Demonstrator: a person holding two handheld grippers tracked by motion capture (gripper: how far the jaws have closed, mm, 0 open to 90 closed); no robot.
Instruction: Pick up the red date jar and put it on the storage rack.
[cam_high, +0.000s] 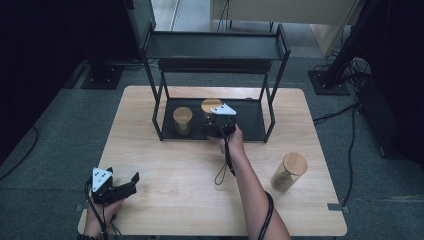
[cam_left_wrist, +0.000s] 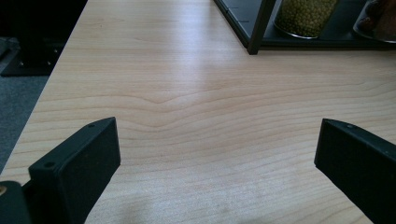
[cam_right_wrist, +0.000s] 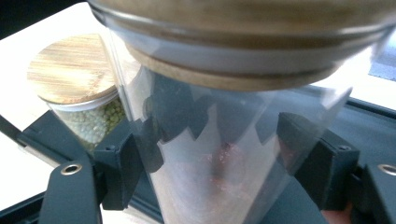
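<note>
Clear glass jar with a round bamboo lid (cam_right_wrist: 233, 130), gripped in the right gripper (cam_right_wrist: 219, 154): its black fingers (cam_right_wrist: 133, 158) press on the jar's two sides below the lid, closed as far as the glass allows. Reddish-brown contents sit low in the jar. In the high view the jar's lid (cam_high: 210, 105) lies at the 12 o'clock side of the right gripper (cam_high: 218, 125), over the bottom tray of the black metal two-tier rack (cam_high: 255, 120), which stands at the 12 o'clock end of the light wooden bench (cam_high: 175, 165).

A second glass jar with a bamboo lid, filled with green beans (cam_high: 182, 121), stands upright on the same tray, just beside the held jar at its 9 o'clock; in the right gripper view it (cam_right_wrist: 77, 93) appears behind the left finger, and whether the two jars touch cannot be told.

A third bamboo-lidded glass jar (cam_high: 289, 171) stands tilted in appearance on the bench at 4 o'clock from the rack, well apart from both grippers.

The left gripper (cam_high: 117, 186) is held near the bench's 7 o'clock corner; its fingers (cam_left_wrist: 79, 168) stand wide apart with nothing between them, bare bench beneath. The rack's corner post (cam_left_wrist: 261, 25) shows at 1 o'clock in the left gripper view.
</note>
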